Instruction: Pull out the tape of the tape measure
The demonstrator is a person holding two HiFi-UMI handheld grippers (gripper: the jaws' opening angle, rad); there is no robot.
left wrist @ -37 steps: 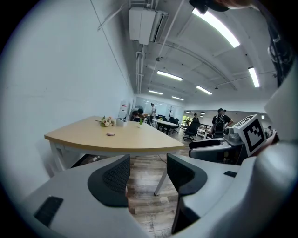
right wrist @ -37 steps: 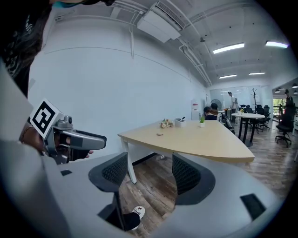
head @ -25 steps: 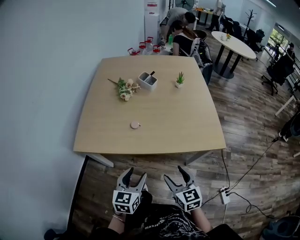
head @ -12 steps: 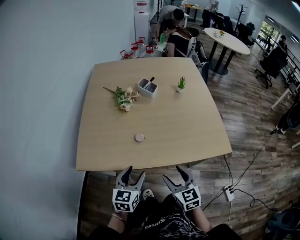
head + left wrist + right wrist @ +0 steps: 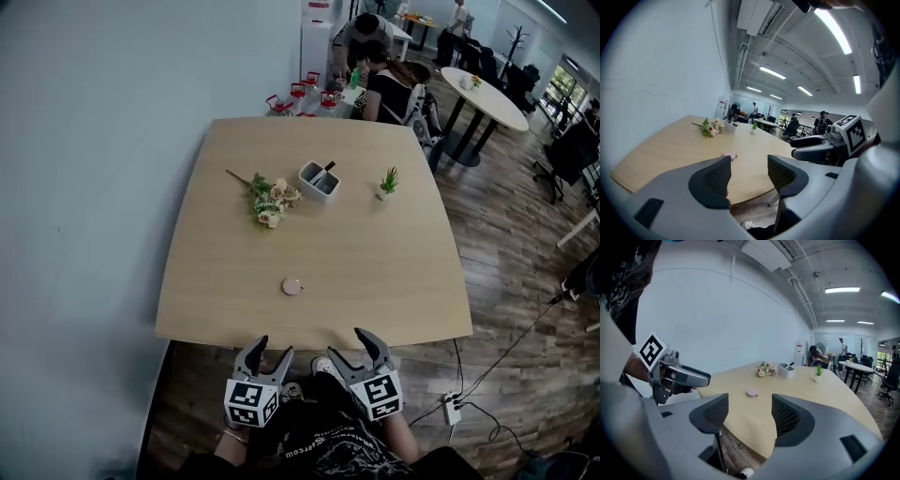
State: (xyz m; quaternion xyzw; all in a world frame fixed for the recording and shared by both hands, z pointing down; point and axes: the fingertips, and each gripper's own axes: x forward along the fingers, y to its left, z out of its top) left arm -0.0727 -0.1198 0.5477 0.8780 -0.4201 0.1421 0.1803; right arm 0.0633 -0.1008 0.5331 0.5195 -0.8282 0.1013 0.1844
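Table point(image 5: 375, 272): light wood top with rounded corners; its left edge runs along the wall. You stand at its near edge.
Left gripper point(image 5: 273, 347): you hold it just off the table's near edge, left of that edge's middle, low and close to your body. Its jaws are spread apart with nothing between them; only the table's near edge and the floor show through the gap.
Right gripper point(image 5: 349, 345): you hold it just beside the left one, also off the near edge, jaws pointing toward the table. Its jaws are likewise released and empty.
Bouquet point(image 5: 272, 201): lies flat on the far half of the table, left of centre, stems pointing to the far-left corner.
Pen holder point(image 5: 320, 181): white box just right of the bouquet, with dark pens inside.
Potted plant point(image 5: 386, 182): small white pot, upright, right of the pen holder, toward the right edge.
Tape measure point(image 5: 292, 287): small round pink case, flat on the table near the near edge, roughly at that edge's middle. It is apart from both grippers and no tape is drawn out.
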